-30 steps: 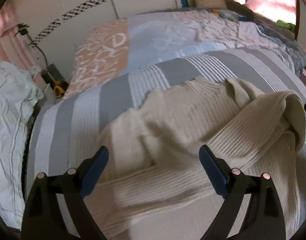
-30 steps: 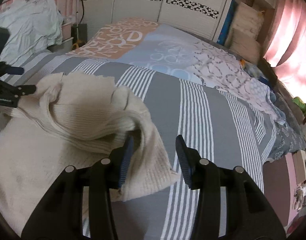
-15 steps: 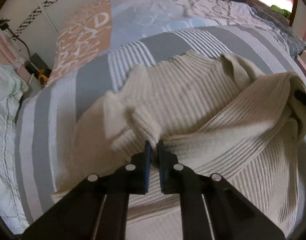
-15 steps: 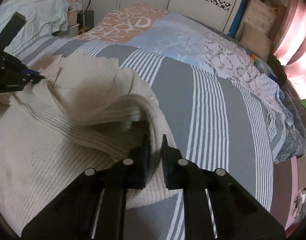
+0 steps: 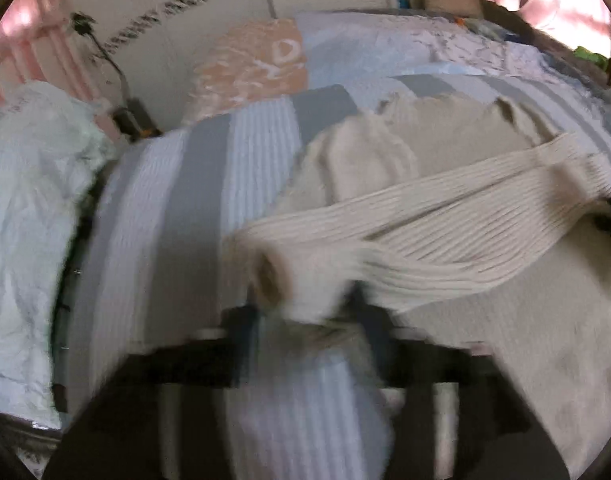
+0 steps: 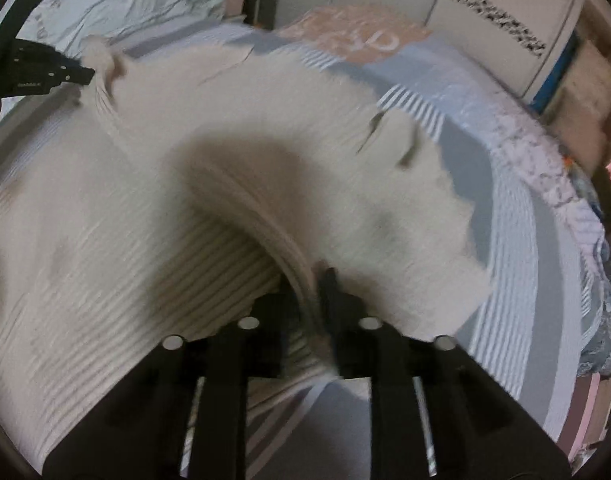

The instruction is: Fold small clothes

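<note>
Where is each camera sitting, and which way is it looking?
Left wrist view: sits on the left gripper, looks along it over the cream sweater and the striped bed cover toward the wardrobe; its black fingers show, blurred, holding a rolled bit of knit.
Right wrist view: sits on the right gripper, looks across the lifted sweater; its fingers pinch the knit, and the left gripper shows far left.
Both share the sweater, the bed cover and the orange lettered pillow.

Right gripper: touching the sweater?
Touching. The right wrist view shows the right gripper closed on a ribbed fold of the sweater.
</note>
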Motion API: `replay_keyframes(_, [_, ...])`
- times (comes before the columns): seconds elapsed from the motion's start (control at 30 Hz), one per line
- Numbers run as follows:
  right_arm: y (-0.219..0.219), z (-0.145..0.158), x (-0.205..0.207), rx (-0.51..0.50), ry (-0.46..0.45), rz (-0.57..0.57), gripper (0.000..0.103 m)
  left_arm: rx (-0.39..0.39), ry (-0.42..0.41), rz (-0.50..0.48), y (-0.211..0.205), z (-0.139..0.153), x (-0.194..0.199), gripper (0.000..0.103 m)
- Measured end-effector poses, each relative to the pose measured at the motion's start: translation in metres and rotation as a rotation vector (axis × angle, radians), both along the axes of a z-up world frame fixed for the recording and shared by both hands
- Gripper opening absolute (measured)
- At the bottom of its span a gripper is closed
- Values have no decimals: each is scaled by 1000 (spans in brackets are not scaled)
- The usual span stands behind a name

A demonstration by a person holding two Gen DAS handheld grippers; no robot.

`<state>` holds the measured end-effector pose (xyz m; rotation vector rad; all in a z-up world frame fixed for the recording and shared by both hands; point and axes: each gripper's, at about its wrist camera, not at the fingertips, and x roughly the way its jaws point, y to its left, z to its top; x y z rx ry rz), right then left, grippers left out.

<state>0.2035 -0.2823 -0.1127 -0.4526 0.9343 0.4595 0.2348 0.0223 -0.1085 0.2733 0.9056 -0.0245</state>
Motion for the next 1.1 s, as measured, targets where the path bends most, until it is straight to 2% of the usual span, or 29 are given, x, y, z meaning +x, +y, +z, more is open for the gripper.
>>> replay_keyframes(0.1, [-12,19,-3,79,7,-30,30,16,-23,6,11,8,-14,69])
replay_keyframes(0.17, [-25,39,-4,136,-15,-61,46,18,-38,13,17,16,-20,71])
replay_keyframes(0.23, [-37,54,-3,167,-36,-94,49,13,-59,19,24,26,-22,82])
replay_keyframes(0.33, [-50,63,9,142,-73,-177,50,-9,-102,28,33,42,-22,83])
replay_keyframes(0.4, [-60,58,20,141,-59,-235,50,-19,-111,27,36,46,-19,83])
replay_keyframes(0.5, [-67,44,32,123,-36,-292,50,-10,-73,9,33,39,-7,83])
replay_keyframes(0.6, [-70,33,38,111,-19,-313,50,15,-15,-17,27,18,6,83])
replay_keyframes(0.73, [-64,18,51,109,12,-323,49,-17,78,-50,16,-12,29,81])
replay_keyframes(0.77, [-63,15,53,108,17,-324,49,-25,78,-61,13,-15,32,72])
replay_keyframes(0.8, [-62,12,56,105,27,-327,46,-36,81,-72,11,-16,32,52])
replay_keyframes(0.83, [-62,11,57,104,31,-328,34,-59,95,-91,9,-16,32,43])
replay_keyframes(0.9, [-57,11,57,97,31,-320,24,-19,82,-111,0,-16,28,22])
replay_keyframes(0.97, [-54,13,53,81,6,-311,14,20,69,-144,-7,-16,22,11])
replay_keyframes(1.03, [-52,25,47,72,-86,-302,13,26,43,-145,-8,-11,16,10])
replay_keyframes(1.1, [-57,38,49,115,-138,-312,13,18,-7,-137,-5,-1,13,10])
